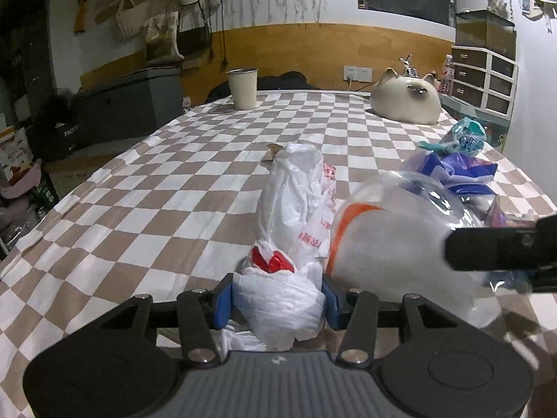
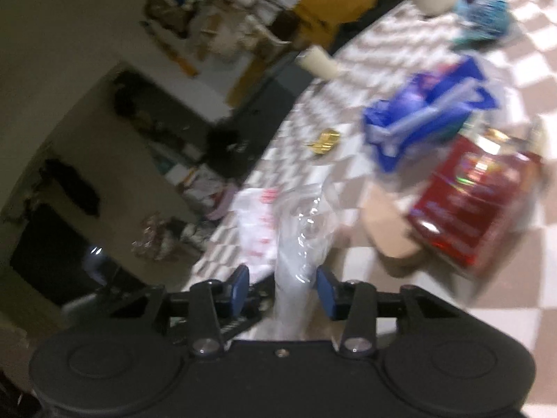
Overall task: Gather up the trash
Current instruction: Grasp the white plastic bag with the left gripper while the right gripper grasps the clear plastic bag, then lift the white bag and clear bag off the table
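Observation:
My left gripper (image 1: pixel 278 299) is shut on a crumpled white plastic bag (image 1: pixel 289 216) with red print, which lies on the checkered table (image 1: pixel 156 188). A clear plastic bag (image 1: pixel 393 244) with an orange stripe lies right of it. The right gripper's dark body (image 1: pixel 501 249) reaches over that clear bag. In the blurred right wrist view, my right gripper (image 2: pixel 283 289) has the clear bag (image 2: pixel 303 230) between its blue pads (image 2: pixel 240 287), with a gap on the left side. A blue wrapper (image 2: pixel 428 115), a red packet (image 2: pixel 473 191), a teal packet (image 2: pixel 484 7) and a gold scrap (image 2: pixel 325 141) lie beyond.
A white cup (image 1: pixel 242 87) and a cat-shaped cushion (image 1: pixel 405 99) stand at the table's far end. A drawer unit (image 1: pixel 484 76) is at the right. Boxes and clutter fill the floor to the left (image 1: pixel 41 160).

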Available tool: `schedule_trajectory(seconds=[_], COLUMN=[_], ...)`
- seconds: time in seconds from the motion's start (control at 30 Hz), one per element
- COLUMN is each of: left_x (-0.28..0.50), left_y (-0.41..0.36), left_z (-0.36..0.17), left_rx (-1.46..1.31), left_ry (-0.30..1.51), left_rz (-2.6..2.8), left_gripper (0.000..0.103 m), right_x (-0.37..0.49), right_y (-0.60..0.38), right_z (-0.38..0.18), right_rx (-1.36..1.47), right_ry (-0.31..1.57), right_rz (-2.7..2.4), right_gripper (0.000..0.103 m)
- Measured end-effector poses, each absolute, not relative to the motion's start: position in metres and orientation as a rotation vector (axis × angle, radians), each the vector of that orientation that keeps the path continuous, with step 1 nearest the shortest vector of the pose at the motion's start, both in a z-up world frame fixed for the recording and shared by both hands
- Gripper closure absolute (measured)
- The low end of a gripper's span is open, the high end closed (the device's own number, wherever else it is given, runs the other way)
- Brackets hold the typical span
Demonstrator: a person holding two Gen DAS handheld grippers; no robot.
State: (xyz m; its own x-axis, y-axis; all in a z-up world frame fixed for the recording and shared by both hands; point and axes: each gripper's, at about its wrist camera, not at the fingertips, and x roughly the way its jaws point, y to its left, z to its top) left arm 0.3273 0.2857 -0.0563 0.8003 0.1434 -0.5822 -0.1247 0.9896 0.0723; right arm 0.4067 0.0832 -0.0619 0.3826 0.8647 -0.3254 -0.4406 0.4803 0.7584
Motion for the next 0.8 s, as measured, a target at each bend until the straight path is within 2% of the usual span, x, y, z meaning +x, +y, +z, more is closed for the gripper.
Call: schedule_trajectory(seconds=[0.23,0.27,0.3,0.8], left_x=[0.326,0.326,0.326,0.287], left_y=[0.285,0.284,0.284,0.281], left_z=[-0.056,-0.057,-0.057,-0.044], left_rx=[0.031,0.033,0.032,-0.132], left_ry=[0.622,0.622,0.623,0.583], left_rz=[0.138,0.136,0.135,0.145], left_gripper=[0.052,0.052,0.052,0.053], right_x=[0.418,0.420,0.421,0.374], right_y=[0.109,0.113,0.115,0.083], right_z=[-0.070,-0.074,-0.077,-0.049], right_rx=[0.609,0.601,0.587,0.393], right_ry=[0.823,0.834,0.845,0.719], right_rz=[0.796,0.784,0.773,0.749], right_gripper=[0.061,0.063,0.071,0.076])
